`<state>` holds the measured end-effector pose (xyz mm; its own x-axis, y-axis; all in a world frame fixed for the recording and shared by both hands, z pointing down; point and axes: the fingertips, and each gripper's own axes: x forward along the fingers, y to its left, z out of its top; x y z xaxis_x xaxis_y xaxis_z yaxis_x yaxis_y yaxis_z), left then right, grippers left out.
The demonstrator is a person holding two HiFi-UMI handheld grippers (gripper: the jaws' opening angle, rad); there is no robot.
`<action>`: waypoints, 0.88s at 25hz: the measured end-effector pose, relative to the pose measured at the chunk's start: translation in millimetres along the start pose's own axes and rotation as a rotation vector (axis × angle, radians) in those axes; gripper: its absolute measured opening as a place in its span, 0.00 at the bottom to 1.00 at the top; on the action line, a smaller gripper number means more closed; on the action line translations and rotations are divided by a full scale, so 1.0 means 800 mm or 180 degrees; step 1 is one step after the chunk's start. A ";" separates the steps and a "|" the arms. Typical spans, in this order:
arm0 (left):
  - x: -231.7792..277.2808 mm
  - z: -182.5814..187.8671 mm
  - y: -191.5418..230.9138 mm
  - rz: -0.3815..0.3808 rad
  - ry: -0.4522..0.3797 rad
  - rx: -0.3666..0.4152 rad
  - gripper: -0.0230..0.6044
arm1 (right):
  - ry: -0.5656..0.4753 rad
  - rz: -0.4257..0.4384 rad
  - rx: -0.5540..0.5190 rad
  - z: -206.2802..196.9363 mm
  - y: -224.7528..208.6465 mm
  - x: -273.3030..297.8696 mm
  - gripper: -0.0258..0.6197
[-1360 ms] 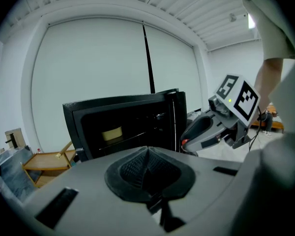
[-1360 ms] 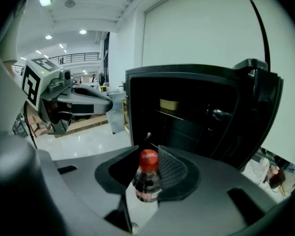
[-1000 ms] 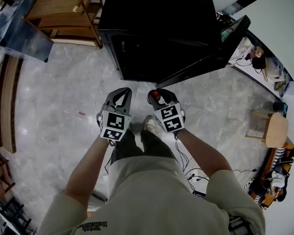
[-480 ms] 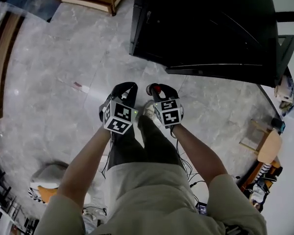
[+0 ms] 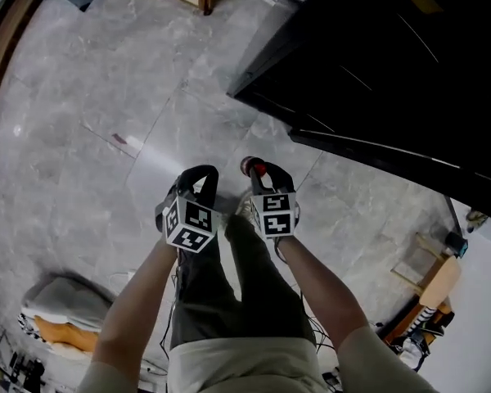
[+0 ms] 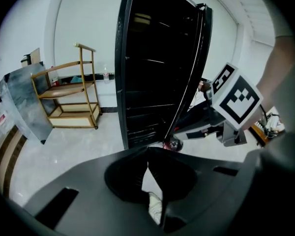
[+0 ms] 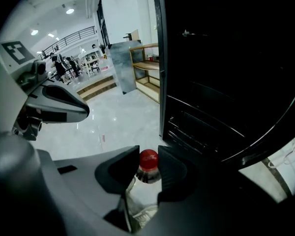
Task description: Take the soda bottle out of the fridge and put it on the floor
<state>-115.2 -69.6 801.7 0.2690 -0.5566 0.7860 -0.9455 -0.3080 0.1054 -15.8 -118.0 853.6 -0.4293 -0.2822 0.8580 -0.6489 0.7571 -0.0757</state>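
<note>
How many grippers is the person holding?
2. The left gripper is on the left in the head view, shut with nothing in it. The right gripper is right beside it, closed on the soda bottle. None seem hidden.

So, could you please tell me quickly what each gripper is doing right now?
Left gripper: closed, empty.
Right gripper: closed on the clear plastic soda bottle with a red cap.

Glossy, marble-look floor (image 5: 82, 137); glossy black fridge (image 5: 393, 56); clear, probably plastic soda bottle (image 7: 141, 188); wooden shelf (image 6: 69, 90).
</note>
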 end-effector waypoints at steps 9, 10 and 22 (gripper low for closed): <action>0.100 -0.108 0.005 -0.0105 0.0101 -0.0106 0.05 | 0.0159 0.0045 -0.0139 -0.074 0.024 0.124 0.19; 0.112 -0.121 0.005 -0.0117 0.0119 -0.0120 0.05 | 0.0173 0.0057 -0.0139 -0.083 0.025 0.137 0.19; 0.248 -0.251 0.011 -0.0194 0.0429 -0.0347 0.05 | 0.0436 0.0171 -0.0242 -0.184 0.015 0.275 0.19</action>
<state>-107.2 -27.9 1080.6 0.3064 -0.4288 0.8499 -0.9444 -0.2486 0.2150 -25.5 -83.9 1116.4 -0.3688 -0.1610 0.9154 -0.5757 0.8128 -0.0890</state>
